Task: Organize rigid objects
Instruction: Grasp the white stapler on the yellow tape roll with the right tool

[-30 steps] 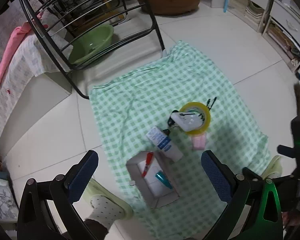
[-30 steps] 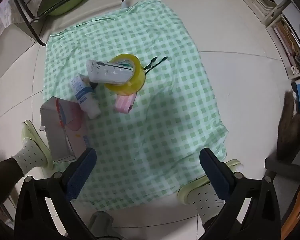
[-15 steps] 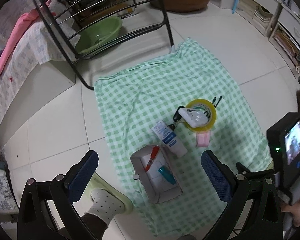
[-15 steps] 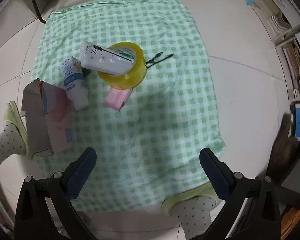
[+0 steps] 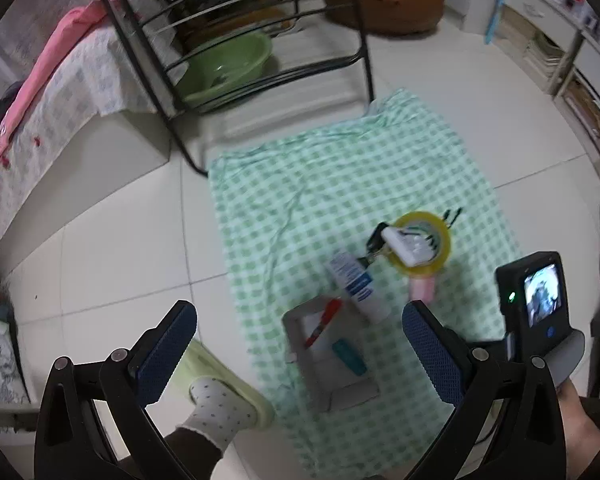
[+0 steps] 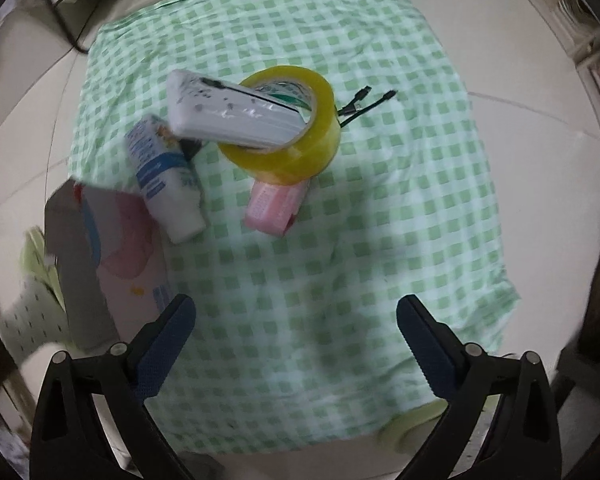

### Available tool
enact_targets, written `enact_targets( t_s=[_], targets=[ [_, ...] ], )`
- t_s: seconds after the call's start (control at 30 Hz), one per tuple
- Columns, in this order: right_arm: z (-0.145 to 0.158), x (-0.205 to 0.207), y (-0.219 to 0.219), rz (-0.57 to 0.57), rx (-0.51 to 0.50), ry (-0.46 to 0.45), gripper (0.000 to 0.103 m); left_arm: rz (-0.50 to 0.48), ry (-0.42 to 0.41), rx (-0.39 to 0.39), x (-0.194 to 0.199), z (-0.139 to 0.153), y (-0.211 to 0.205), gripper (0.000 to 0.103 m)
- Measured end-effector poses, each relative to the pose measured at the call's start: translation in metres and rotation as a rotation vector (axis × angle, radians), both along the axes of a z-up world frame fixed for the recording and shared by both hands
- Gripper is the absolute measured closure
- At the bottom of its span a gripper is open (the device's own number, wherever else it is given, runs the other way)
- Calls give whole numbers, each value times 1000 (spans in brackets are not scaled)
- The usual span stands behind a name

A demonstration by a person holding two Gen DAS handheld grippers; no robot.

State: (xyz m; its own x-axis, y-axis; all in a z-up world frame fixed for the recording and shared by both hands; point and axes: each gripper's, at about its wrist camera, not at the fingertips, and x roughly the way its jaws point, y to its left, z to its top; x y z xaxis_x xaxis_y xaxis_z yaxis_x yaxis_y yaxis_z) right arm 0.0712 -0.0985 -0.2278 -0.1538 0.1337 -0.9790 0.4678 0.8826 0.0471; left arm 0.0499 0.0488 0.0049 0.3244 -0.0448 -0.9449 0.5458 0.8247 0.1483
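Note:
A green checked cloth point(image 6: 380, 208) lies on the tiled floor. On it a yellow tape roll point(image 6: 296, 148) carries a white power bank point(image 6: 228, 114) across its top. A white and blue tube point(image 6: 164, 172) and a pink pack point(image 6: 276, 206) lie beside the roll. An open cardboard box point(image 5: 328, 356) holds a red pen point(image 5: 324, 320) and a teal item point(image 5: 350, 356); the box also shows in the right wrist view point(image 6: 100, 256). My left gripper point(image 5: 300, 348) is open, high above the box. My right gripper point(image 6: 296, 344) is open and empty above the cloth's near edge.
A black metal rack point(image 5: 236, 40) with a green basin point(image 5: 228, 64) under it stands behind the cloth. A bed with pink bedding point(image 5: 32, 92) is at the left. Shelves point(image 5: 572, 60) line the right. My slippered feet point(image 5: 220, 400) stand by the cloth. Black cables point(image 6: 364, 106) lie by the roll.
My right gripper has come lower and closer to the tape roll and power bank. My left gripper has drifted left and back; the right gripper's camera body has come into its view.

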Motion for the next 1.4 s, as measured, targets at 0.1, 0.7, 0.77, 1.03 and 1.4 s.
enact_targets(
  t_s=[0.1,0.7,0.77,1.03,1.4],
  targets=[
    [-21,6,-9,-64,15,6,13,51,2,57,15,-4,1,0],
    [-49,87,33,209,-219,-118,21,159,89,77,60,-27,11,0],
    [-51,100,44,259,-218,-145,21,163,93,75,61,-28,13,0],
    [-76,132,55,356,-277,-117,40,153,84,89,59,-30,11,0],
    [-54,128,21,336,-223,-71,81,165,77,67,62,-22,18,0]
  ],
)
